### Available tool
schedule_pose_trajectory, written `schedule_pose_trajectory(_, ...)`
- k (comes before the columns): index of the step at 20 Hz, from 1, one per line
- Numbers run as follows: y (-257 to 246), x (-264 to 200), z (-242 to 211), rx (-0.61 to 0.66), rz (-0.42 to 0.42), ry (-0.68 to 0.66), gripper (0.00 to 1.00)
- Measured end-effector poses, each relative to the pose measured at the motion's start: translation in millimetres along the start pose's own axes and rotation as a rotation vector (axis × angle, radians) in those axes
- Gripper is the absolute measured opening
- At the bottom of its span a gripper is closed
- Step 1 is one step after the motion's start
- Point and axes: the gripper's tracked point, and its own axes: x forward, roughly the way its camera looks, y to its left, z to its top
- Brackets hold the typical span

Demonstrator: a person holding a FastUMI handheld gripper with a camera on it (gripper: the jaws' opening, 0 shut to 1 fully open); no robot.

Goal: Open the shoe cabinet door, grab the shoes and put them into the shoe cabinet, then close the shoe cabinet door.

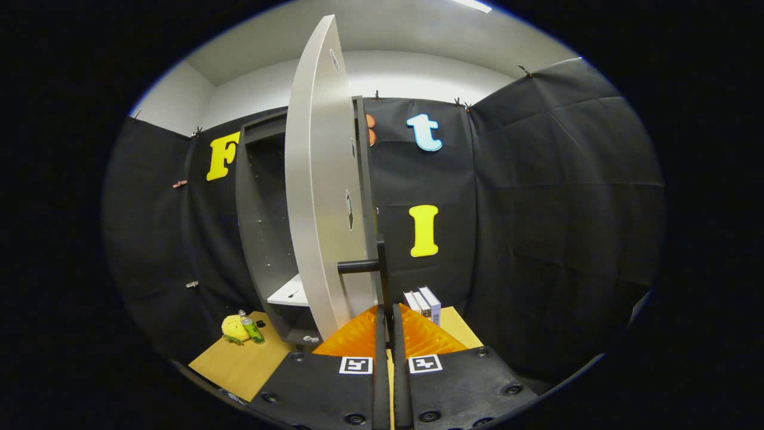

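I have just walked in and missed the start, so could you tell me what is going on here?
A person is working the hand-held gripper at a dark shoe cabinet on a wooden table. Its fingers are closed together around the black handle of the pale cabinet door, which stands swung well open, edge-on to the camera. A white shelf shows inside. A yellow plush toy with a green bottle and some books sit on the table.

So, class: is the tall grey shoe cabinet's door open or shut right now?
Open. The pale grey cabinet door stands swung out edge-on, baring the dark cabinet interior. The tool is closed around the door's black bar handle.
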Motion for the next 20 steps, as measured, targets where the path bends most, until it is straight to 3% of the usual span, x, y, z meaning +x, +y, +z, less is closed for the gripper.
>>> schedule_pose_trajectory(11, -1, -41, -7, -0.041, -0.043, -0.001, 0.11)
schedule_pose_trajectory(13, 13, -55, -9, -0.029, -0.018, 0.003, 0.21)
schedule_pose_trajectory(20, 94, -92, -73, -0.113, 0.126, 0.15, 0.99)
